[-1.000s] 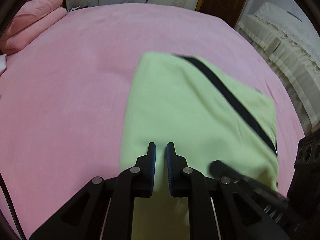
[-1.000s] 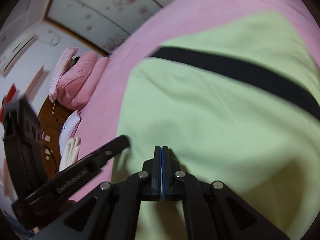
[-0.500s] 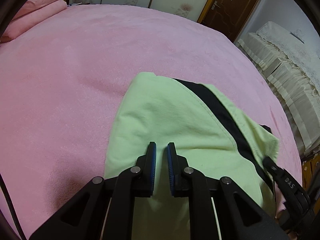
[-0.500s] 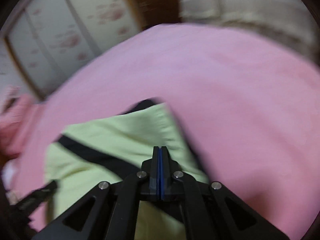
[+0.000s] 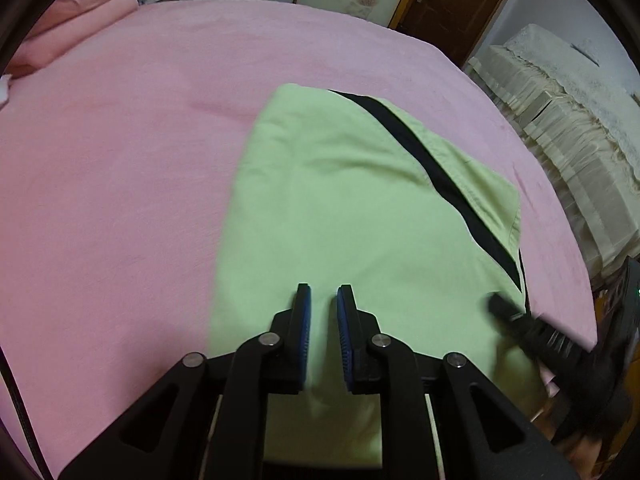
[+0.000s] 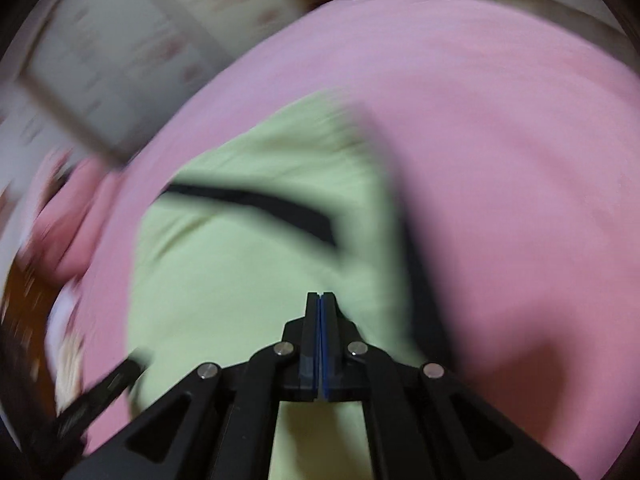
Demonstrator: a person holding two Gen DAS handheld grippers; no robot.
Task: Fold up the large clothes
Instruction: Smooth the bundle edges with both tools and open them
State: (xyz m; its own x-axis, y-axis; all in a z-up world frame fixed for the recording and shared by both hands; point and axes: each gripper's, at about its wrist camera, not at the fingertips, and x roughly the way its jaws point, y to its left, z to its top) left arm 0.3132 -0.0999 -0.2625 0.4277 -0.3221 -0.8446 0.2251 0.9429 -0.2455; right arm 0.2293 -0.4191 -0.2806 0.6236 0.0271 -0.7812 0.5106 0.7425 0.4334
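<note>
pillows (image 5: 76, 12) upper left | bed (image 5: 120, 160) pink, fills frame | garment (image 5: 340, 200) green, folded, centre-right | left gripper (image 5: 322, 300) lower centre, fingers apart, holds nothing | right gripper (image 6: 320, 304) clenched, nothing visible between | risk: pushing could wrinkle the fold

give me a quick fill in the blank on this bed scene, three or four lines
1. The garment is light green with a ____ stripe.
2. It lies on a ____ bedspread.
3. The left gripper has its jaws slightly ____.
4. The right gripper has its jaws ____.

Missing words: black; pink; open; shut
</note>
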